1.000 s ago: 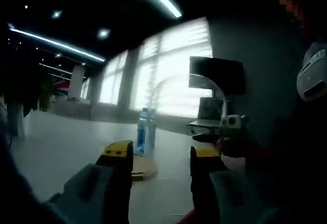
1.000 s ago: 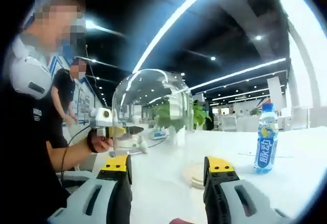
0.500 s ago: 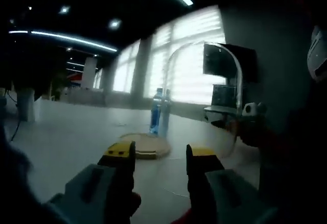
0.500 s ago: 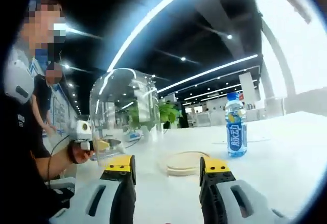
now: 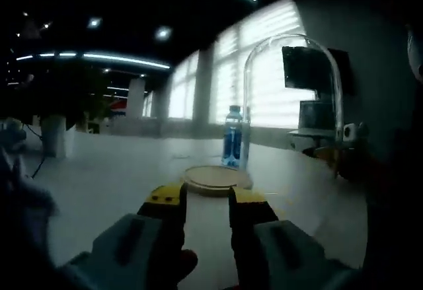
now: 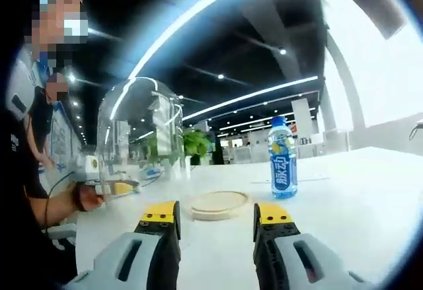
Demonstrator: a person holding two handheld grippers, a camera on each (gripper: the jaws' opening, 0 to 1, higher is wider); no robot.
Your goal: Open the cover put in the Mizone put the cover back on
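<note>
Left gripper view, entry: my left gripper (image 5: 208,197) has its jaws a narrow gap apart with nothing between them.

- Right gripper (image 6: 217,212): jaws apart, empty.
- Glass cover (image 6: 139,131): one. It is off its base and raised to the side. A third gripper (image 6: 109,186) in a person's hand (image 6: 86,196) holds it at the rim.
- Wooden base (image 6: 219,204): one, bare, lying flat on the white table (image 6: 344,191) just ahead of my jaws.
- Mizone bottle (image 6: 283,158): one, upright and capped. It stands on the table near the base, not on it.

Step in hand, as I judge it, is to move the Mizone bottle onto the base. I would close my right jaws on its body below the shoulder and keep it upright. I would seat it in the centre of the base, so the cover's rim clears it when lowered. The cover should stay high meanwhile.
</note>
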